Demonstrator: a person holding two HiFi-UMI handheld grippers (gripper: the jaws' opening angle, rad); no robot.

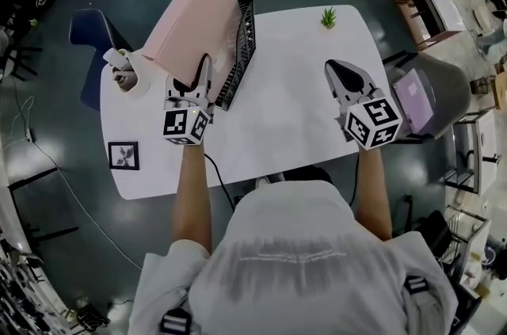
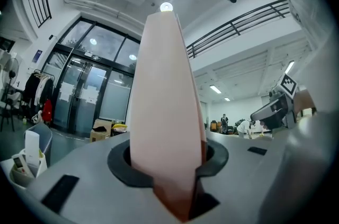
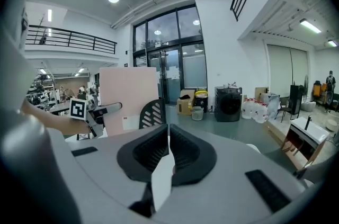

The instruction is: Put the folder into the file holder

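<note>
- Folder (image 1: 194,17), pink and stiff, stands on edge over the table's far left part, right beside the black mesh file holder (image 1: 242,48); its lower edge appears level with the holder's top, and I judge it not yet seated in a slot
- Left gripper (image 1: 194,84) pinches the folder's near lower corner, jaws part-way closed on its spine; its own view shows the pink edge filling the gap between them
- Right gripper (image 1: 341,72) hangs over the table's right half, well apart from the folder, jaws closed together with nothing between them
- Step in hand, as I read it: bringing the folder to the holder for insertion, with the carry largely done and the slotting not yet done
- Next move probably calls for lining the folder's lower edge up with one slot and lowering it straight; the free tongs could steady the light holder, which might otherwise slide or tip
- White round-cornered table (image 1: 293,119) bears little else: a small green plant (image 1: 328,17) at the far edge, a white cup of oddments (image 1: 125,74) at the left, and a square marker card (image 1: 124,155) at the near left
- Around it lie a dark floor, a blue chair (image 1: 85,32) beyond the left side and a grey chair (image 1: 447,84) with a purple pad on the right
- Gripper views show a tall hall with glass doors, ceiling lights and a railed balcony
</note>
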